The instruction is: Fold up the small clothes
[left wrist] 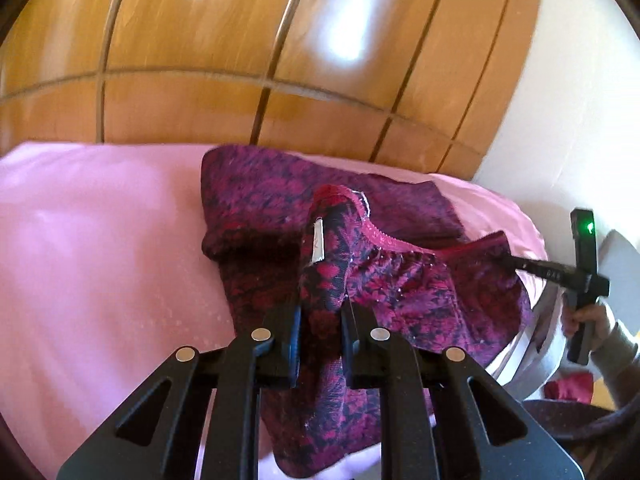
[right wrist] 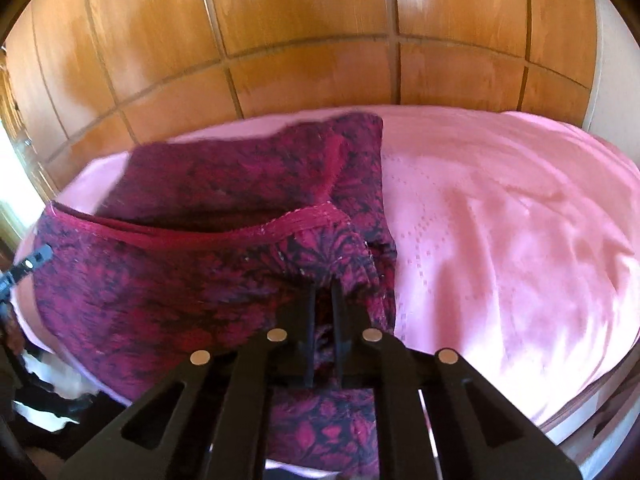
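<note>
So there it was: the left gripper [left wrist: 320,312] had its two black fingers [left wrist: 286,332] pinched onto a bunched fold of the magenta-and-black patterned garment [left wrist: 400,292], right by the elastic waistband [left wrist: 384,240] and a small white label [left wrist: 317,242] standing up just ahead of the jaws. Over on the far corner of that same waistband, the right gripper [left wrist: 516,266] was clamped on too, seen from the left wrist view reaching in from the right edge with a green light glowing on its body and the person's right hand [left wrist: 588,320] wrapped round the handle. From the right wrist view, the right gripper [right wrist: 322,312] had its fingers [right wrist: 308,320] nearly together with cloth squeezed between them, and the garment [right wrist: 160,280] was stretched across to the left, where the tip of the left gripper [right wrist: 38,258] showed at the cloth's edge. The garment was held partly lifted, its far part lying on the pink bedsheet [left wrist: 100,240], [right wrist: 500,220]. Behind the bed stood glossy wooden wardrobe panels [left wrist: 200,60], a touch blurred.
</note>
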